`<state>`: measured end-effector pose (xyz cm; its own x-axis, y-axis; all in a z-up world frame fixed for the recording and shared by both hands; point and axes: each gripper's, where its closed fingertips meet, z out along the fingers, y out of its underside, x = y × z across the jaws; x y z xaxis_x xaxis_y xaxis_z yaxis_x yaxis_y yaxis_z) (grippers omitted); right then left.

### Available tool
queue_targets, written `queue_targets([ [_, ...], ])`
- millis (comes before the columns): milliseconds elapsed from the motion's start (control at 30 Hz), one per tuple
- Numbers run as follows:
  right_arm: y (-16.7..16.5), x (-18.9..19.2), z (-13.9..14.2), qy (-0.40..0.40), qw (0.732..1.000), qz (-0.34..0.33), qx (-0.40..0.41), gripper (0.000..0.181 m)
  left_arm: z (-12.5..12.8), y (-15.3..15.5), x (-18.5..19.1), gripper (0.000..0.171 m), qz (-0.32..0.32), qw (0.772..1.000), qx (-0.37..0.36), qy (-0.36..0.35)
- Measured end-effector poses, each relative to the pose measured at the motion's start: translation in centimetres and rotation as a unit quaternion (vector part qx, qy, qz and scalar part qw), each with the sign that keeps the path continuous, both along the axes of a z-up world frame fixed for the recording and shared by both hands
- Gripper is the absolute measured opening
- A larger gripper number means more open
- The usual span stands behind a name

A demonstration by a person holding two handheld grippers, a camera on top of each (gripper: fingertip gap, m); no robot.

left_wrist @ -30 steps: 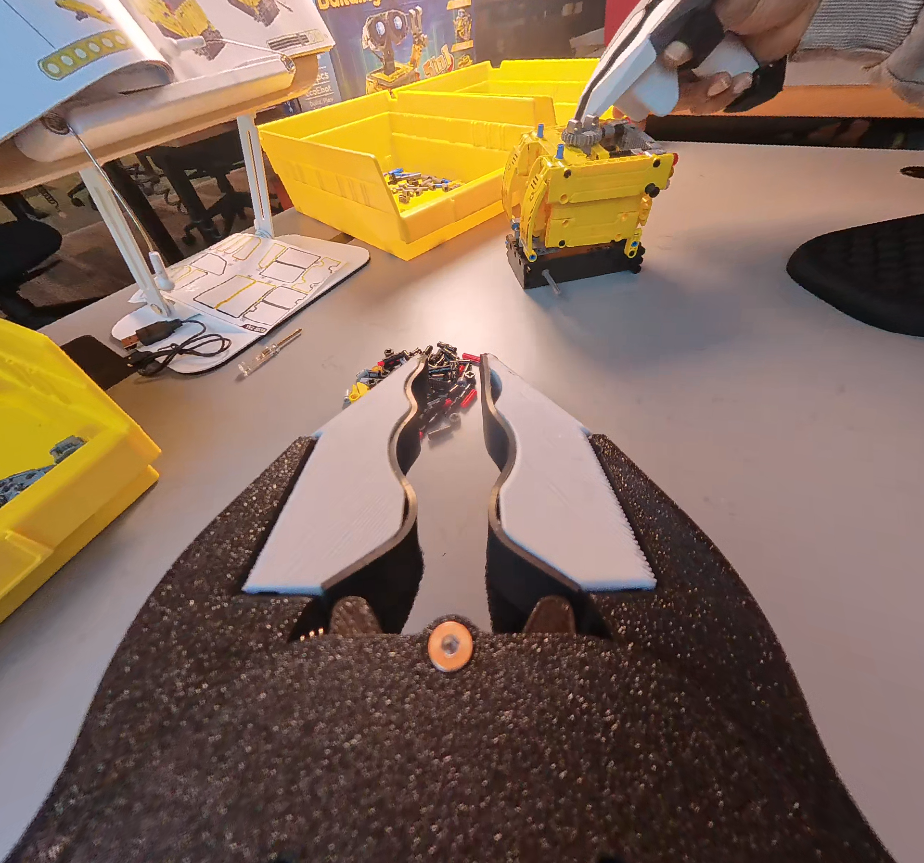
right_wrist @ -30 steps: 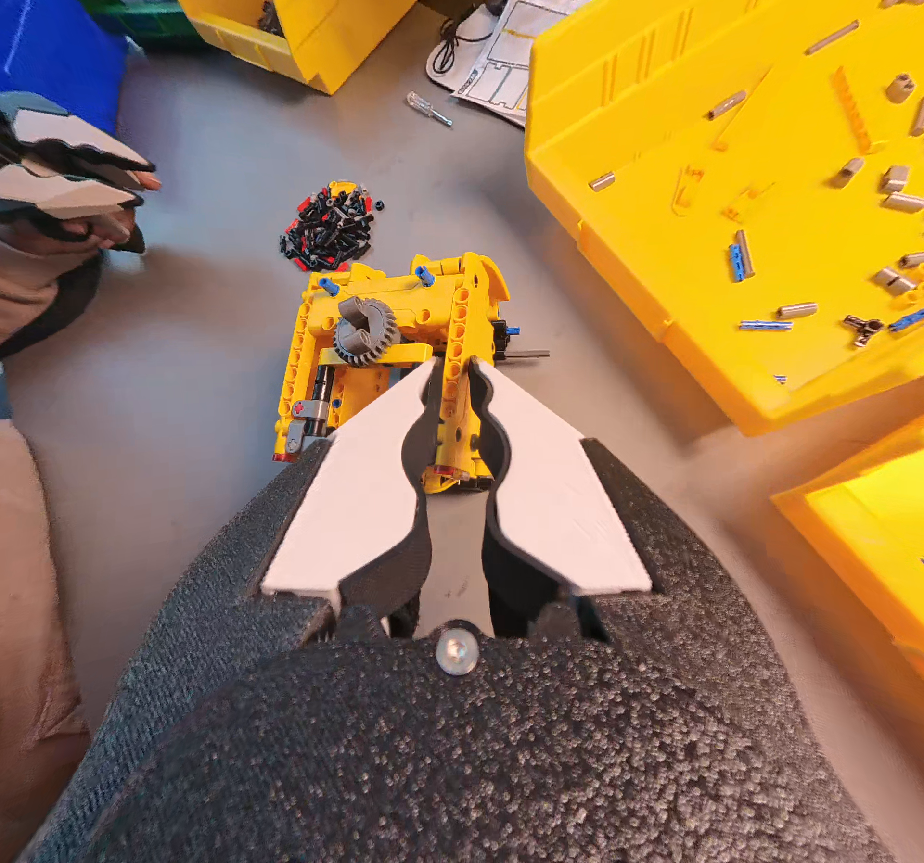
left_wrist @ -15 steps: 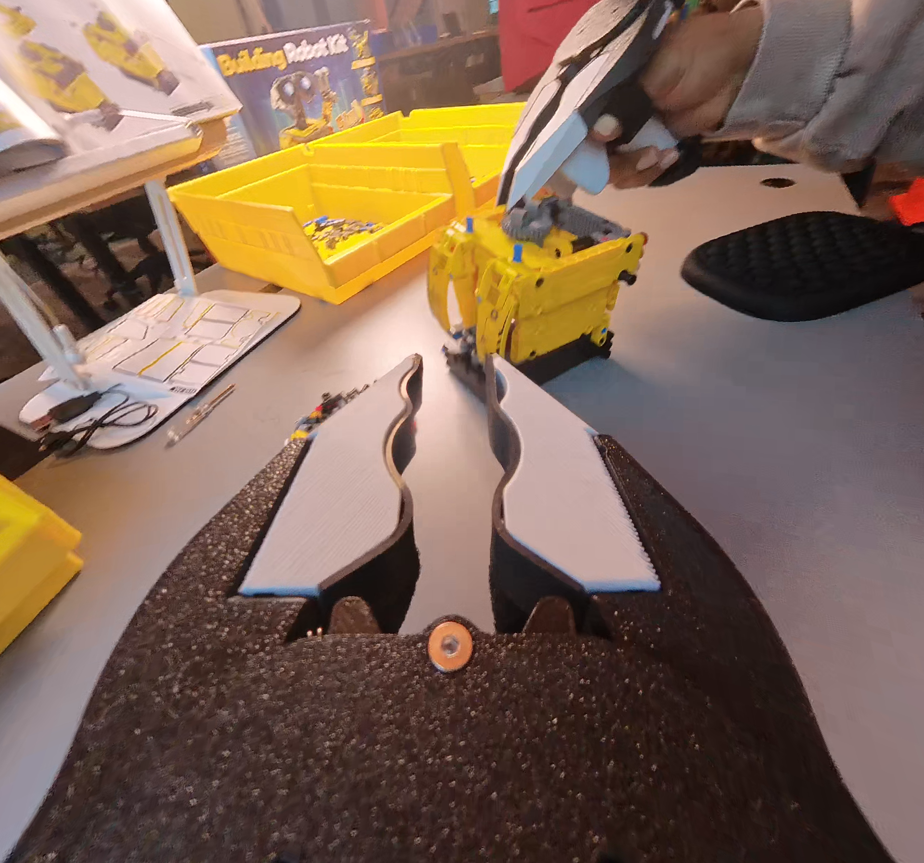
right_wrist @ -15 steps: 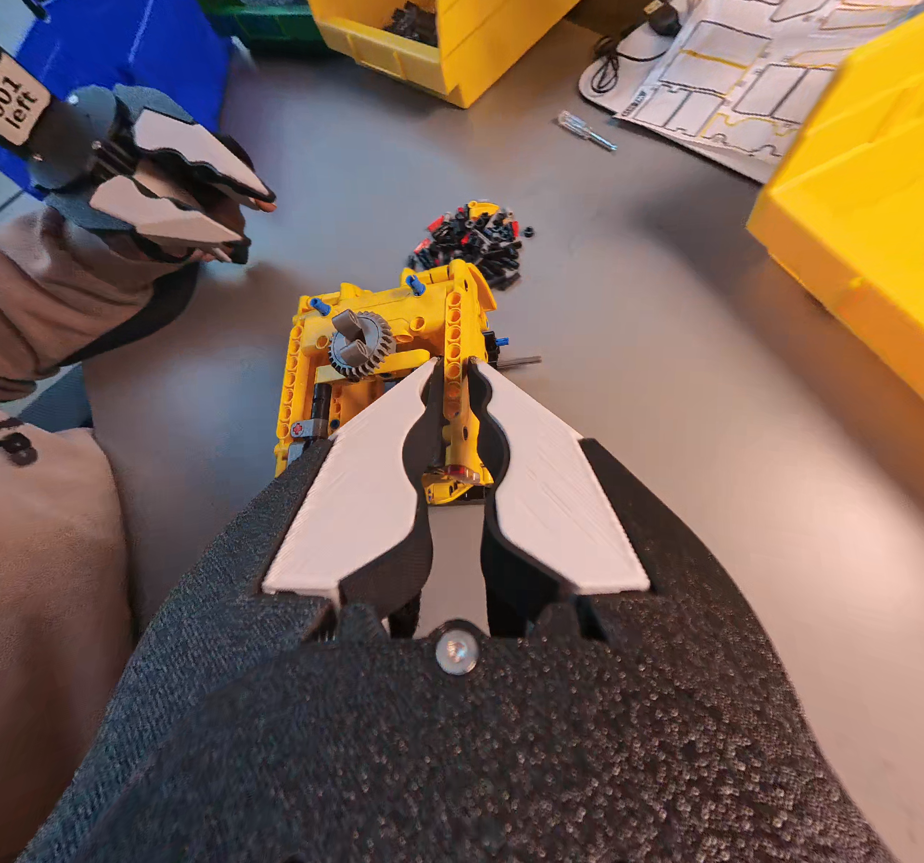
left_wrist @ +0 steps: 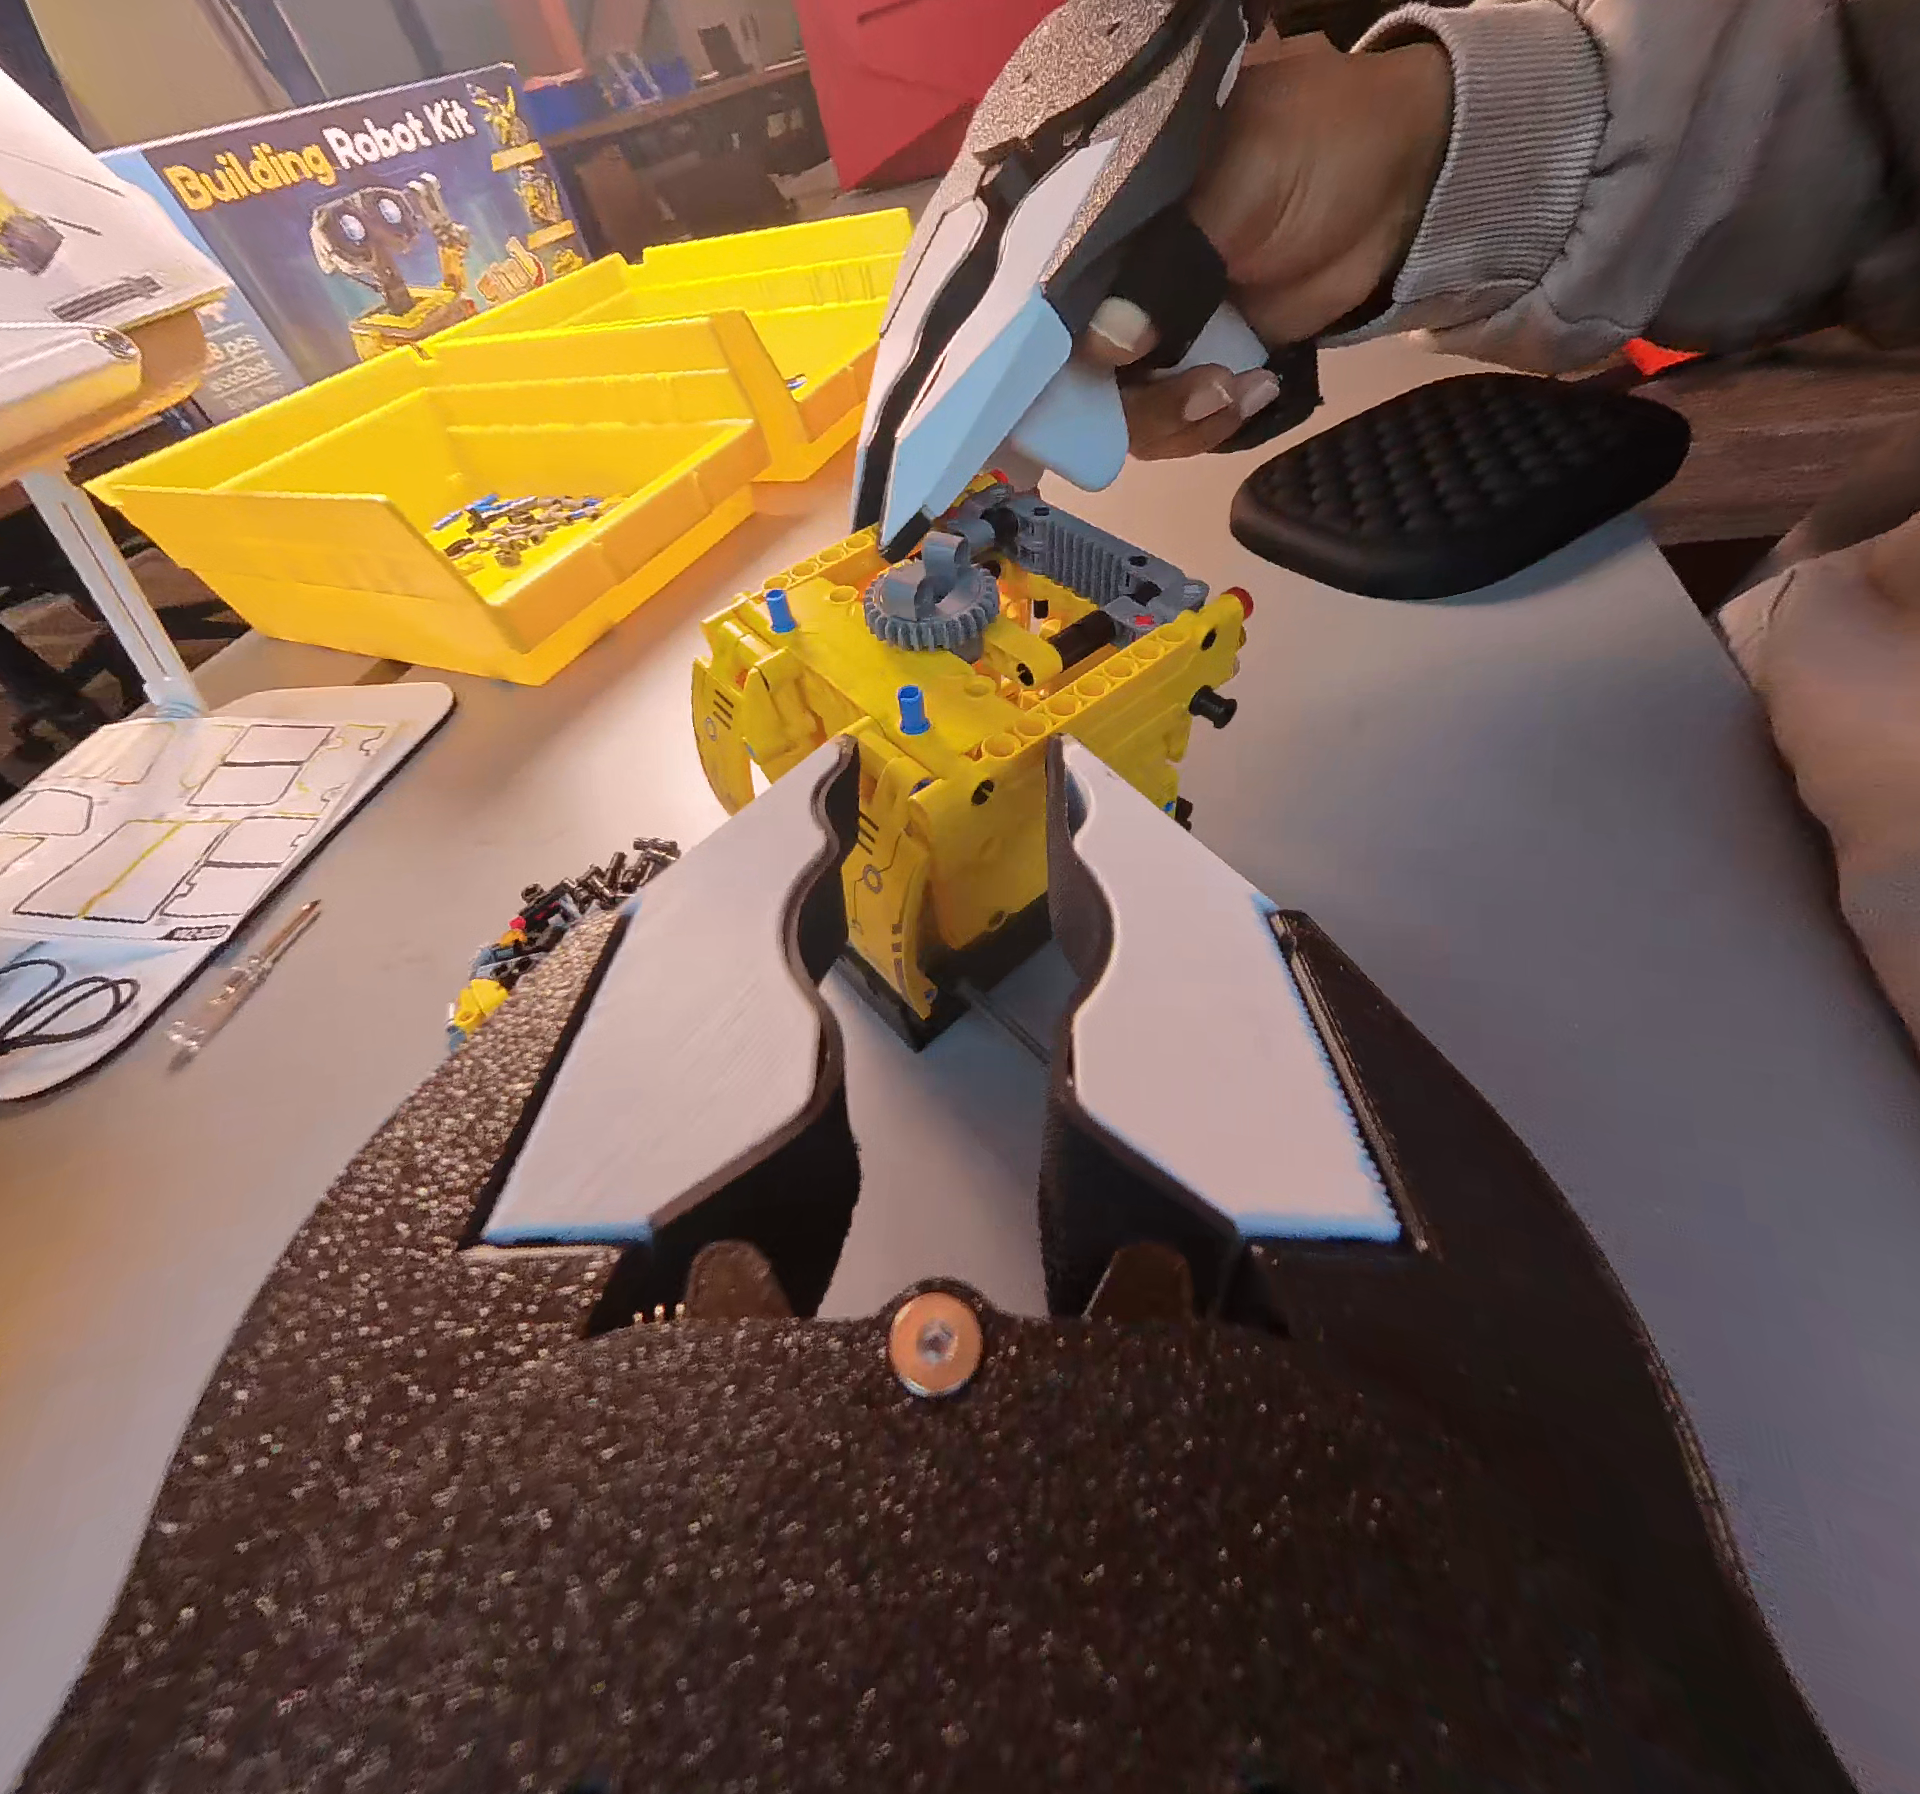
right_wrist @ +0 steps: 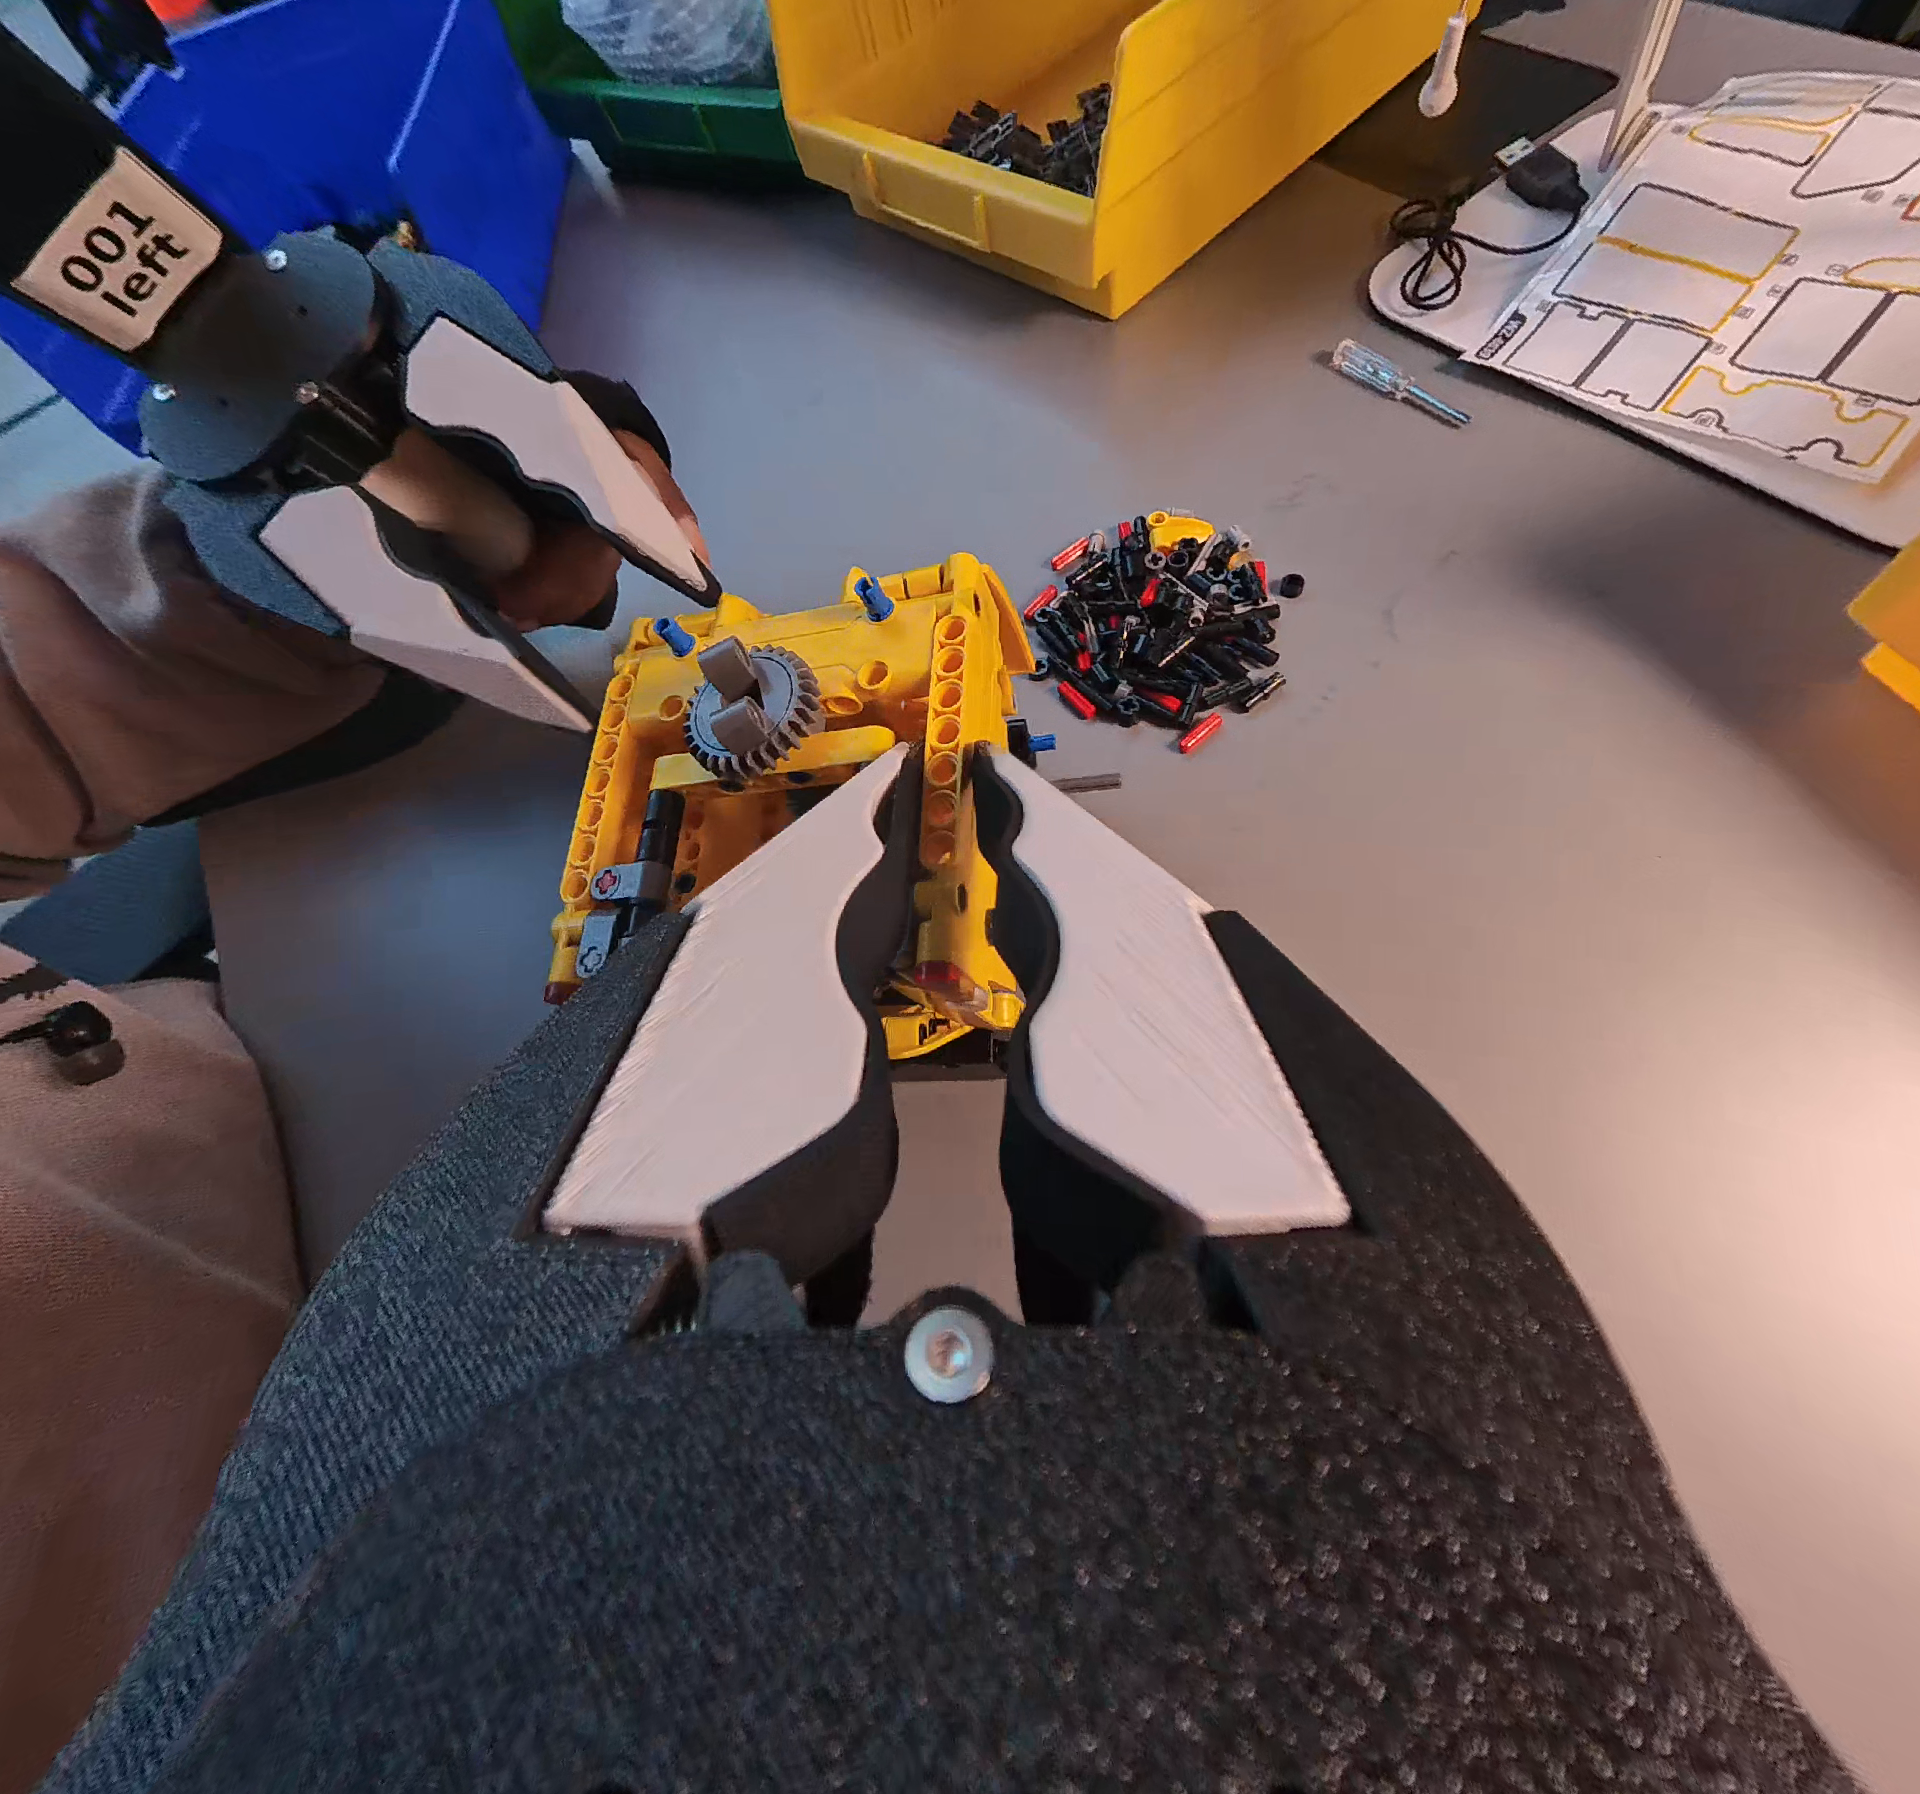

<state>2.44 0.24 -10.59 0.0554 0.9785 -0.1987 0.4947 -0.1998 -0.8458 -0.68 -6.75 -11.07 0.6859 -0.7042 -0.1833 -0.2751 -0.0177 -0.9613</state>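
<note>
A grey tabletop (right_wrist: 1455, 809) fills both views, with a dim room of chairs and a red panel behind in the left wrist view. Writing shows on a blue kit box (left_wrist: 353, 217) at upper left and on tags on both tools. A yellow brick-built model (left_wrist: 966, 705) stands mid-frame, a grey gear (right_wrist: 753, 705) on top.

The left gripper (left_wrist: 948, 757) is spread, its fingers flanking a corner of the model; actual contact cannot be told. The right gripper (right_wrist: 940, 752) pinches a yellow holed beam on the model's edge.

A pile of small black and red pins (right_wrist: 1153, 632) lies just right of the model in the right wrist view. Above it are a yellow bin (right_wrist: 1039, 217), a small screwdriver (right_wrist: 1397, 383) and a printed sheet (right_wrist: 1714, 290). A black dimpled pad (left_wrist: 1455, 487) sits right of centre.
</note>
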Motion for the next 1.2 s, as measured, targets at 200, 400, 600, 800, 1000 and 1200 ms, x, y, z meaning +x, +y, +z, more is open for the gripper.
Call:
queue_targets([
  [200,0.0,0.3,0.0,0.019,0.999,0.011,-0.04,0.012,0.0,0.5,-0.9,0.03,0.017,1.0,-0.01,-0.013],
  [400,0.4,0.4,0.2,0.038,0.994,0.016,-0.1,0.016,0.1,1.1,-2.1,0.013,0.038,0.998,-0.019,-0.039],
  [600,0.6,0.7,-0.1,0.037,0.995,0.014,-0.088,0.018,0.2,1.1,-2.6,0.026,0.039,0.998,-0.026,-0.047],
  [800,0.4,1.5,0.0,0.028,0.998,0.028,-0.052,0.018,-1.4,1.0,-1.4,0.045,0.02,0.997,-0.063,-0.028],
  [1000,-0.1,1.7,0.0,0.037,0.997,0.03,-0.068,0.014,-1.5,1.5,-1.8,0.026,0.048,0.998,-0.051,-0.009],
  [1200,-1.5,2.0,0.1,0.031,0.994,0.06,-0.087,0.014,-0.2,1.0,-3.5,0.026,0.054,0.997,-0.048,-0.002],
])
